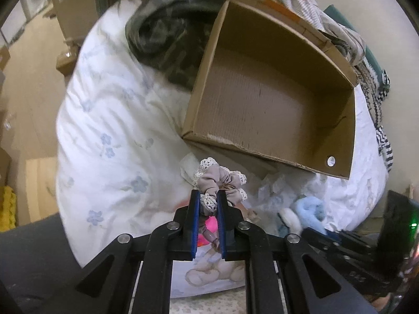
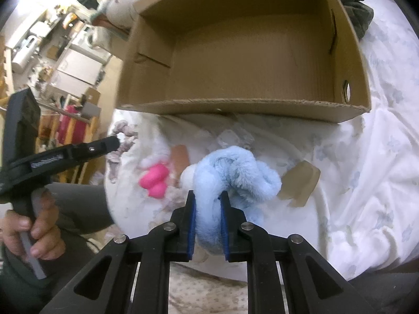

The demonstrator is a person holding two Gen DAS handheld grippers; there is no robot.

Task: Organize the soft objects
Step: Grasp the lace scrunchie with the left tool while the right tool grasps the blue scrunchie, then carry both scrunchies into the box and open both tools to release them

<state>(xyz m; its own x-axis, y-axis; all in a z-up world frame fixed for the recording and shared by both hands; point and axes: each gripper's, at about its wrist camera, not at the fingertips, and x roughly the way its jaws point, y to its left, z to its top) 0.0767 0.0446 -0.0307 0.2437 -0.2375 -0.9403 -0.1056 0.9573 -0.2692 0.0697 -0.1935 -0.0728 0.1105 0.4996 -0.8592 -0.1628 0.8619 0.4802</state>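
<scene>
left wrist view: left gripper [image 1: 208,201] has its fingers clamped on a grey lace-edged scrunchie [image 1: 218,180], just off the bed; the right gripper [image 2: 208,201] pinches a blue fluffy scrunchie [image 2: 235,172]. pickup looks done; next, each must travel over the empty cardboard box [image 2: 246,104] and release.

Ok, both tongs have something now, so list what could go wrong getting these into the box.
1. The left tongs pinch only one fold of the beige scrunchie; it may slip out on the way.
2. The blue fluffy scrunchie bulges well past the right tongs, so it could catch the cardboard box's torn near rim.
3. The box sits on a soft floral duvet, so a bump might tip it.
</scene>
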